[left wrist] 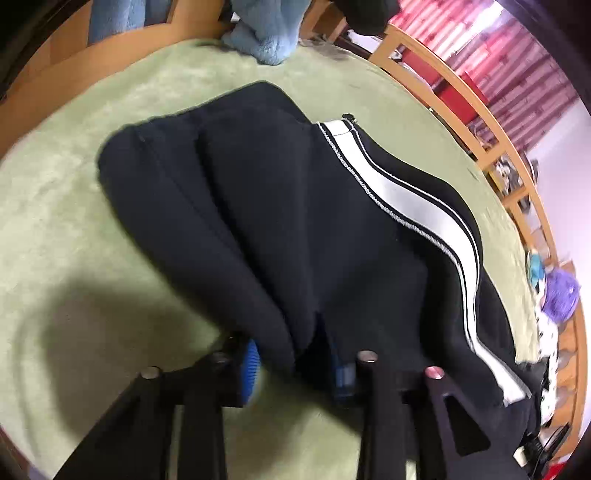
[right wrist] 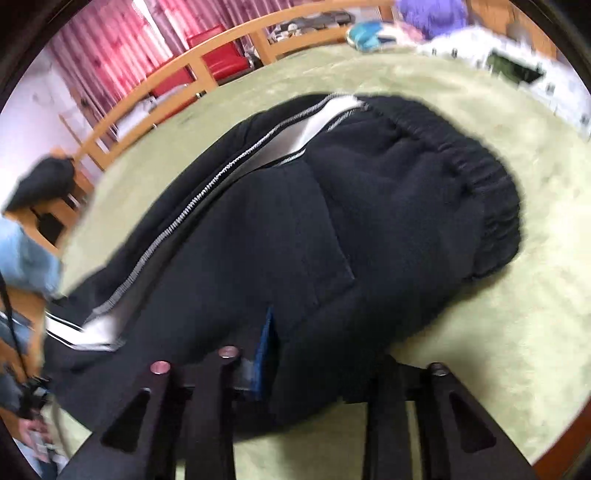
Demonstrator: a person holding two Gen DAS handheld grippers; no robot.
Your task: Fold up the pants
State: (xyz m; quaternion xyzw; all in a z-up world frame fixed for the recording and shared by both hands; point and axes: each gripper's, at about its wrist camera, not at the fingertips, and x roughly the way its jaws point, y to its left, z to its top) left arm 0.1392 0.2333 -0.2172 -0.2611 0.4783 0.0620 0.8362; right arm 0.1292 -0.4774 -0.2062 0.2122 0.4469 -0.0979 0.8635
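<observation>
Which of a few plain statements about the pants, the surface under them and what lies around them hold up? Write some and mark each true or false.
1. The pants are black with a white side stripe. True.
2. The pants lie on a bare wooden floor. False: they lie on a green blanket.
3. The elastic waistband shows in the right wrist view. True.
4. A light blue garment lies on top of the pants. False: it sits apart, at the blanket's far edge.
5. The pants are spread out flat at full length. False: one layer is doubled over another.
</observation>
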